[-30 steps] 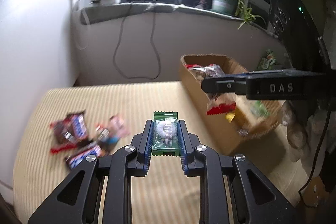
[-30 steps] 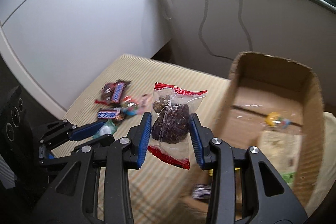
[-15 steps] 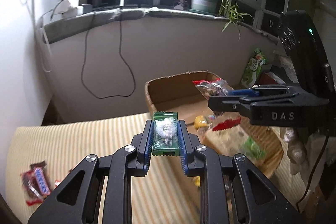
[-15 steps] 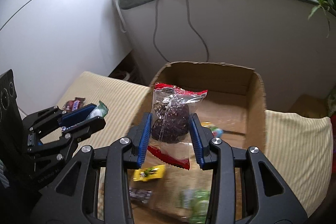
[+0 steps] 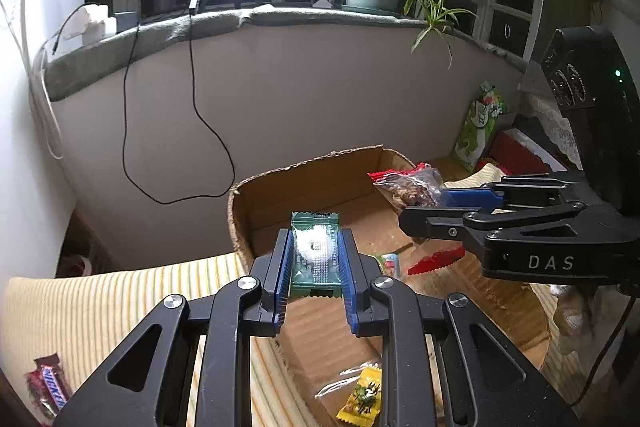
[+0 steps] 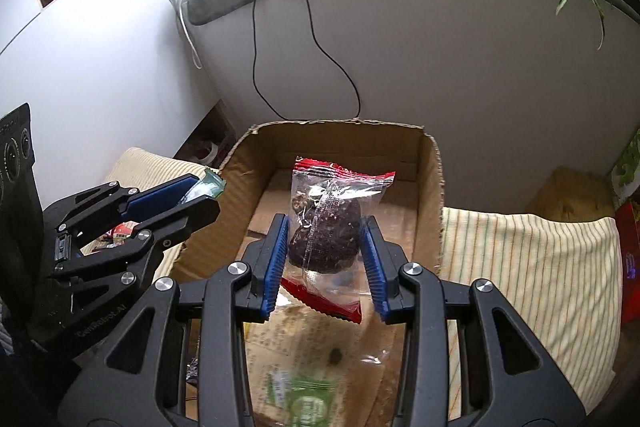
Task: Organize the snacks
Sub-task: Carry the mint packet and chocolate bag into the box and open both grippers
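Far left on the striped yellow cushion [image 5: 120, 307]: a small pile of chocolate bars in shiny wrappers [image 5: 46, 389] not yet boxed. That's the visible remainder; can't tell if more lie out of frame.

Left gripper [image 5: 314, 259]: jaws nearly closed, pads clamped on both edges of a small green foil packet with a white centre [image 5: 315, 251]. The packet sits over the near-left wall of the open brown cardboard box [image 5: 304, 183], roughly at the rim. Not released.

Box floor already holds a yellow wrapped sweet [image 5: 362, 397], a green-and-white packet [image 6: 308, 401] and a few other wrappers, so sorting is well underway.

Right gripper [image 6: 326, 259]: jaws part open, pressing the sides of a clear bag with red ends holding a dark brown lump [image 6: 324, 227]. The bag hangs above the box interior, clear of the floor.

Judgement: both are in the carry-to-drop step. Left: 2 releases into the box, then back for the bars. Right looks ready; left may need to go further in to clear the wall.
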Demonstrator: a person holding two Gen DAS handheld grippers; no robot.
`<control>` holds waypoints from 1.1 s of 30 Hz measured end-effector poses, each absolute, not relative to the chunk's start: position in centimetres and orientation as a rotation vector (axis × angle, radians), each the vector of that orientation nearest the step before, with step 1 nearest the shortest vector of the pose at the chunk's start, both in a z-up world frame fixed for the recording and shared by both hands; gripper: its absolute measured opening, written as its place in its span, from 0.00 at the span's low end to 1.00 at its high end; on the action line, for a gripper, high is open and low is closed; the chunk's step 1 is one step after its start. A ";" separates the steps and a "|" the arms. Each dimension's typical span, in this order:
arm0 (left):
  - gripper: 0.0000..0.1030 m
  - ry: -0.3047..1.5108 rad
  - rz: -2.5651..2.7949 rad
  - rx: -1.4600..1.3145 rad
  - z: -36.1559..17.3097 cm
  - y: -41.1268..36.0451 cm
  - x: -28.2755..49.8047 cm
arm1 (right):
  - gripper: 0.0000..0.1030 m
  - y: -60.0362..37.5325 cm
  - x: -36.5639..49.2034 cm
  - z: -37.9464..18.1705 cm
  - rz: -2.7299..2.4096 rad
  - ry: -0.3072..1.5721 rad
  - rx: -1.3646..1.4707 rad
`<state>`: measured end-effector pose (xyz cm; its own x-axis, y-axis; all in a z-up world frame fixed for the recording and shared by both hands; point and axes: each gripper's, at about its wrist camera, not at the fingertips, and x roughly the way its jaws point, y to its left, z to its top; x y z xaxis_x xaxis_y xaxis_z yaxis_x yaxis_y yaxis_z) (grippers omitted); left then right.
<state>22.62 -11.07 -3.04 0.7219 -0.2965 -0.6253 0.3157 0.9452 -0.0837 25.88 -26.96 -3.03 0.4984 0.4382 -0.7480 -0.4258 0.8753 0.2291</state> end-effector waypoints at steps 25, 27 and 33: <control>0.57 0.660 -0.316 0.041 -2.1 -11.1 21.7 | 0.76 -28.9 25.3 -1.9 0.452 0.854 0.021; 0.61 0.654 -0.310 0.039 -1.9 -11.0 21.3 | 0.81 -29.0 25.0 -1.6 0.446 0.848 0.026; 0.74 0.626 -0.287 0.040 -0.8 -10.6 19.6 | 0.84 -29.1 24.1 -0.8 0.441 0.841 0.023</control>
<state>19.58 -10.56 -0.77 0.7722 -0.2529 -0.5828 0.2769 0.9596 -0.0496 24.09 -29.08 -0.81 0.5822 0.3870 -0.7150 -0.3688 0.9095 0.1920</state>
